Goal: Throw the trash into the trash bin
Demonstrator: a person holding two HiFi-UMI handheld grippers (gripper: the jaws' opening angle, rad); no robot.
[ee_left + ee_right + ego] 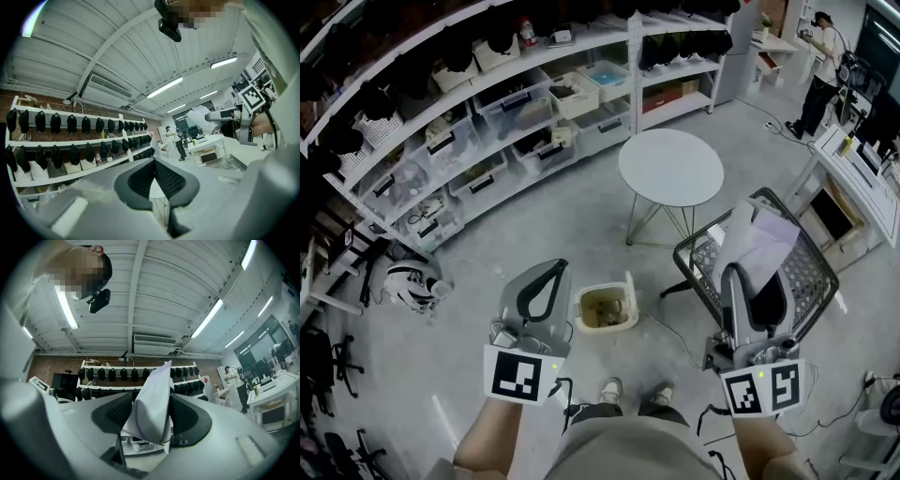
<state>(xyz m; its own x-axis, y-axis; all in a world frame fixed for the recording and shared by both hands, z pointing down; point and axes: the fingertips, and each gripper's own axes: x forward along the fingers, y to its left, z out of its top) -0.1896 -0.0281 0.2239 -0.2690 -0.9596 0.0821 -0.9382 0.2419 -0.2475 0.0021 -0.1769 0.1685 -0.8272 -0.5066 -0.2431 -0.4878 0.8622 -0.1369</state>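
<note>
At the bottom edge, 6 o'clock, the person's shoes (609, 389) are showing on the grey floor, a forearm running up on each side.

Left gripper (553, 270) is sitting at 11 o'clock from the shoes. Its jaws are pressing together at the tips with nothing between them, clenched empty; the left gripper view shows the two dark pads (165, 177) meeting in a V.

Right gripper (748, 274) is sitting at 1 o'clock and is grasping the trash, a sheet of paper (759, 239). The paper is looking white, creased and folded over on itself, with a faint lilac tint on one face. In the right gripper view the paper (152, 401) is standing pinched between both ribbed pads, with a thin purple line along one fold and its pointed corner sticking up past the jaw tips.

Trash bin (579, 311) is standing at 12 o'clock just beyond the shoes, between the two grippers. It is small and cream, with its lid flipped up at the back and a brownish inside showing. The paper is hanging at 2 o'clock from the bin, apart from it, over a black mesh chair (811, 272).

Farther out at 12 o'clock a round white table (670, 169) is standing. Shelving (487, 122) with bins and dark caps is running from 9 to 12 o'clock. A person (818, 66) is standing far off at 1 o'clock.
</note>
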